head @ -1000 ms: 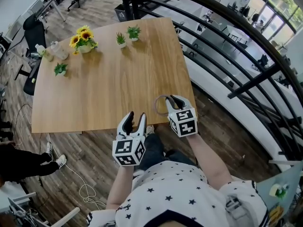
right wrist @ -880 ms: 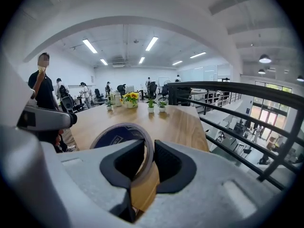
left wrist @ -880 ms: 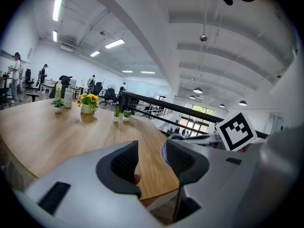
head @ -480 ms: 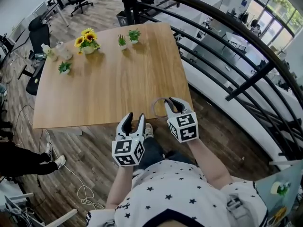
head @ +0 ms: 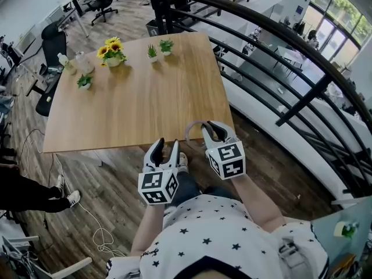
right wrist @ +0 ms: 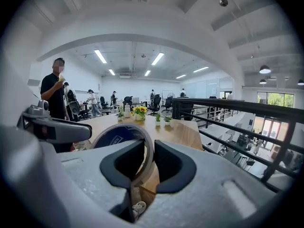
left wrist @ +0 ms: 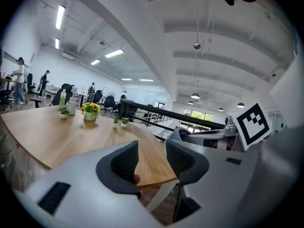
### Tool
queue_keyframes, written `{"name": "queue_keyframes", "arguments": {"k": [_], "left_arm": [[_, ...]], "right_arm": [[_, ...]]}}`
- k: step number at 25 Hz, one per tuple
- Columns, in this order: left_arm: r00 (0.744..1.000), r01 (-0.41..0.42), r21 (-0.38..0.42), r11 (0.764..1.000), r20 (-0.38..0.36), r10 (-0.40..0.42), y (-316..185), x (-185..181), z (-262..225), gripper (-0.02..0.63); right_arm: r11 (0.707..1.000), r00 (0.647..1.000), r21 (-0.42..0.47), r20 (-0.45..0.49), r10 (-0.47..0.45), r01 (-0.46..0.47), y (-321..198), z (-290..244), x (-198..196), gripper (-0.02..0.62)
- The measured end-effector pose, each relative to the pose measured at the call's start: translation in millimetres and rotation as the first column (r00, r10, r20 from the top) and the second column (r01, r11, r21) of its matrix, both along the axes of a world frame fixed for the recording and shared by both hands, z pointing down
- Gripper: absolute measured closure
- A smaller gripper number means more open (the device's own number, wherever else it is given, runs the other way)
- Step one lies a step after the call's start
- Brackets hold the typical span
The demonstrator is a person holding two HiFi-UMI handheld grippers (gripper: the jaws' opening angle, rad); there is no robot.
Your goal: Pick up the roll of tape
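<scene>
In the lower centre of the head view, my left gripper point(head: 166, 145) is spread, with nothing between its jaws. Just right of it, my right gripper point(head: 210, 128) pinches the wall of the roll of tape point(right wrist: 118, 137), seen against the wooden table's point(head: 133, 106) near edge. Potted sunflowers point(head: 112, 51) stand at upper left.
</scene>
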State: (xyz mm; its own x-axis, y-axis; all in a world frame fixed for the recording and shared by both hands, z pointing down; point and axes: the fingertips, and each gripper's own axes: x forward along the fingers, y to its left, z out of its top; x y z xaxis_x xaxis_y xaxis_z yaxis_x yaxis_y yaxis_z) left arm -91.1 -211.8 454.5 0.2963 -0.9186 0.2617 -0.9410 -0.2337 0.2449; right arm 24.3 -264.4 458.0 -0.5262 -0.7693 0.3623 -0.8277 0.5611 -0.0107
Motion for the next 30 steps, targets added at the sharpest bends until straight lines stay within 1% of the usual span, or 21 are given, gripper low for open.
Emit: {"name": "queue_keyframes", "arguments": {"k": [4, 14, 30], "left_arm": [[1.000, 0.001, 0.018, 1.000, -0.001, -0.001, 12, 1, -5, 0.423], [1.000, 0.008, 0.032, 0.999, -0.016, -0.007, 33, 3, -8, 0.426], [1.000, 0.014, 0.020, 1.000, -0.018, -0.014, 32, 2, -9, 0.426]], "right_arm": [[1.000, 1.000, 0.023, 0.008, -0.008, 0.008, 16, -8, 0, 0.523], [0.999, 0.999, 0.049, 0.035, -0.004, 0.002, 46, -23, 9, 0.523], [0.999, 0.999, 0.050, 0.043, -0.008, 0.006, 46, -22, 8, 0.526]]}}
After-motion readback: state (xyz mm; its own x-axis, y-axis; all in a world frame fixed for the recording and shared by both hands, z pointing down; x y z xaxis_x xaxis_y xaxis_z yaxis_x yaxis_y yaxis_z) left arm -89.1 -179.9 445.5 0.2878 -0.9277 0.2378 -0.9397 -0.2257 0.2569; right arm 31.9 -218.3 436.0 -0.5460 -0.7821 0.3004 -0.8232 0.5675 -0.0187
